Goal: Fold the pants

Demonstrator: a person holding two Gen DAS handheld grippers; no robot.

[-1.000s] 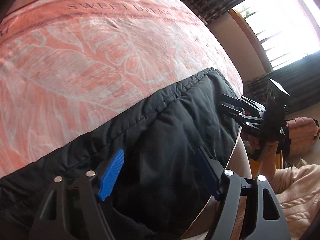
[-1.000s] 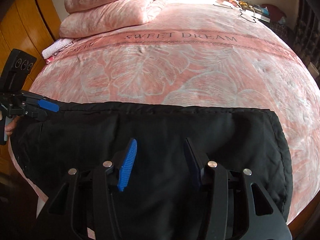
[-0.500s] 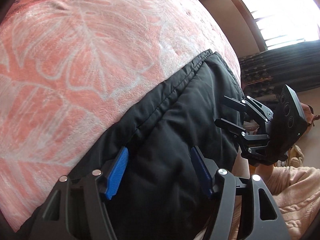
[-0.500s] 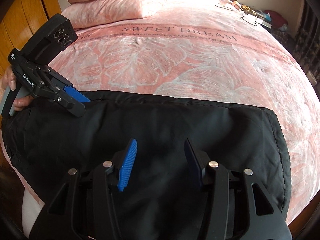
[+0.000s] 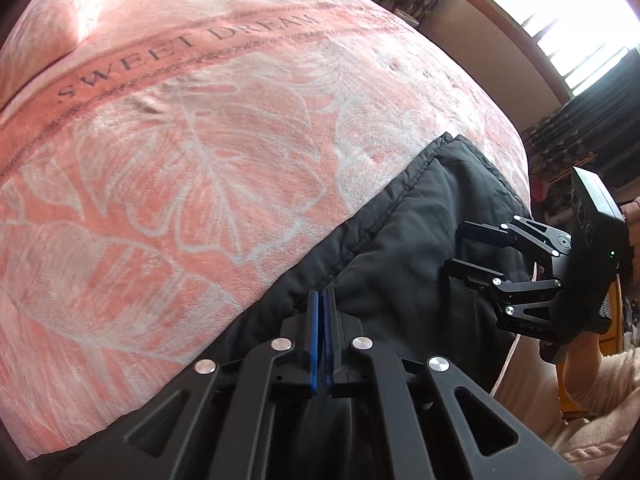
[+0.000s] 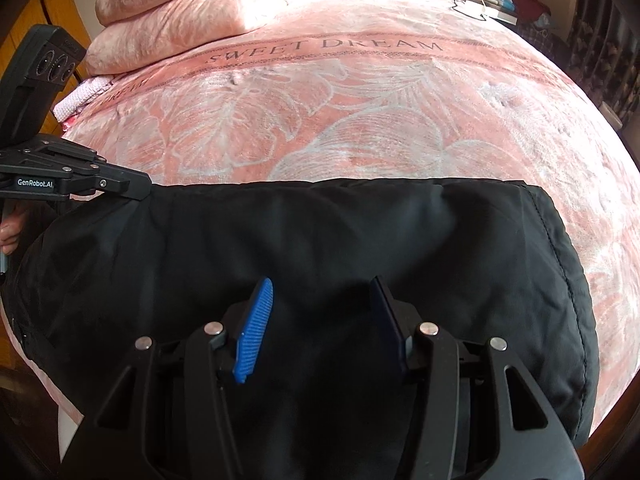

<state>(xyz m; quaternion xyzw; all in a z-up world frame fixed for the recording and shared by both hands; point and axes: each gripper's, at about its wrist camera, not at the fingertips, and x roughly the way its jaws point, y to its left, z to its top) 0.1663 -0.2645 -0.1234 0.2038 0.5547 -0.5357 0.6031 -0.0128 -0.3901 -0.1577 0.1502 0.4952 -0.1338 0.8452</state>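
Black pants (image 5: pixel 420 260) lie flat across the near side of the bed, a stitched hem at their right end (image 6: pixel 560 264). My left gripper (image 5: pixel 320 300) has its blue pads pressed together at the pants' far seam, with a little fabric puckered at the tips. In the right wrist view the left gripper (image 6: pixel 142 188) pinches that far edge near the left end. My right gripper (image 6: pixel 320 304) hovers over the middle of the pants (image 6: pixel 320 232) with jaws open and nothing between the pads. The left wrist view shows the right gripper (image 5: pixel 456 245) over the pants' right part.
A pink leaf-patterned blanket (image 6: pixel 360 120) marked SWEET DREAM covers the bed beyond the pants. Folded pink bedding (image 6: pixel 180 12) is stacked at the far left. Small items (image 6: pixel 480 0) lie at the far right. A bright window (image 5: pixel 560 20) and a person's sleeve (image 5: pixel 592 420) are to the right.
The left gripper slid along the pants toward their far seam and its jaws closed there. The right gripper sank slightly over the pants and stayed open.
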